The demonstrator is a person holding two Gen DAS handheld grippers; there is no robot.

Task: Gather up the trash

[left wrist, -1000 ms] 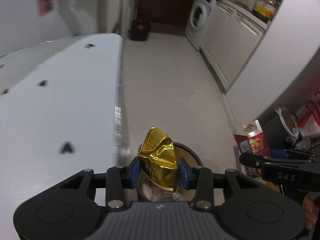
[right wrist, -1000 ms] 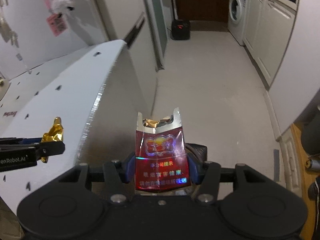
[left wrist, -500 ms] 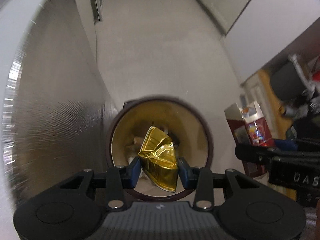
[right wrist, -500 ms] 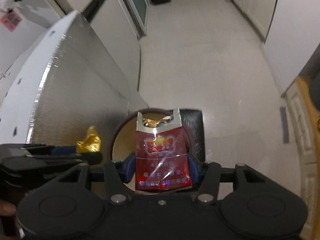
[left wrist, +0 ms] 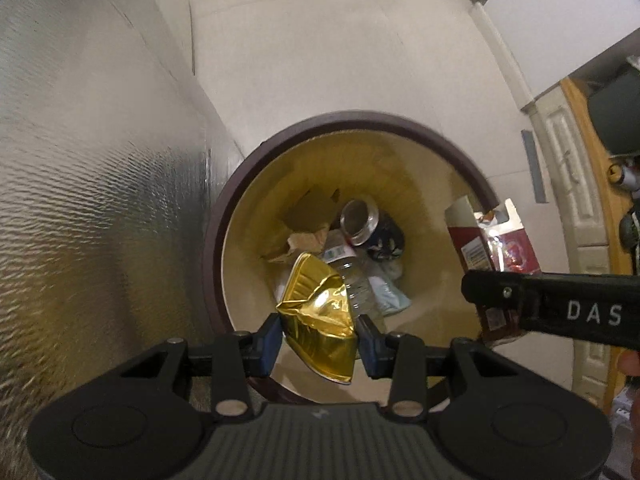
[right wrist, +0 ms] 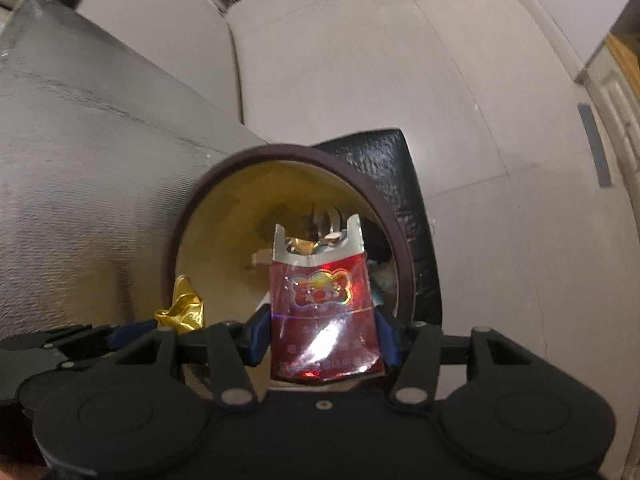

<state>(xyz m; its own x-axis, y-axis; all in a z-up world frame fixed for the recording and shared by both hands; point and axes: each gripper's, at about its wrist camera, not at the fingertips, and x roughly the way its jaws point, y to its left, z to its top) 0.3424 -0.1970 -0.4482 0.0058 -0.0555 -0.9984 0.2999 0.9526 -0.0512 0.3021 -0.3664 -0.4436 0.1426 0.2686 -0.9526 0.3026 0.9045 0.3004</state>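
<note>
left gripper clamped crumpled gold foil, light, springy | right gripper pinched red cigarette pack sidewalls, crushable | bin at 12 o'clock

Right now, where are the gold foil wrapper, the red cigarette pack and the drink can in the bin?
gold foil wrapper point(left wrist: 320, 316), left wrist view, crumpled middle.
red cigarette pack point(right wrist: 324, 308), right wrist view, front face.
drink can point(left wrist: 360, 222), left wrist view, silver end.
</note>
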